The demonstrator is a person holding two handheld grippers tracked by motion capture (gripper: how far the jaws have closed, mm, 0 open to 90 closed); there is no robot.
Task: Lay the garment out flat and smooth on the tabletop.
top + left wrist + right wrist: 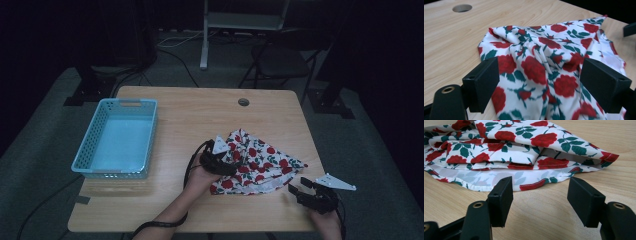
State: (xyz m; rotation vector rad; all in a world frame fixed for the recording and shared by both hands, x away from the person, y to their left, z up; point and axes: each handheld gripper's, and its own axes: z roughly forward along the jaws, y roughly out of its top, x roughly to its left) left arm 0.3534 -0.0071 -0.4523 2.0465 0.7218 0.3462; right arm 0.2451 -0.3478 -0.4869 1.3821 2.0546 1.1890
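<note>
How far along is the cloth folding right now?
Done: rose-print cloth lies roughly folded in layers on the table. In hand: left gripper straddles a bunched ridge, jaws apart; right gripper sits open beside the hem. Left: tidying; blue basket is empty.

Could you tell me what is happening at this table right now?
A person is working a rose-print cloth on the wooden table with two handheld grippers. The left gripper sits over the bunched cloth, its fingers apart on either side of a fold. The right gripper is open just off the cloth's near hem. A blue basket waits at the left.
</note>
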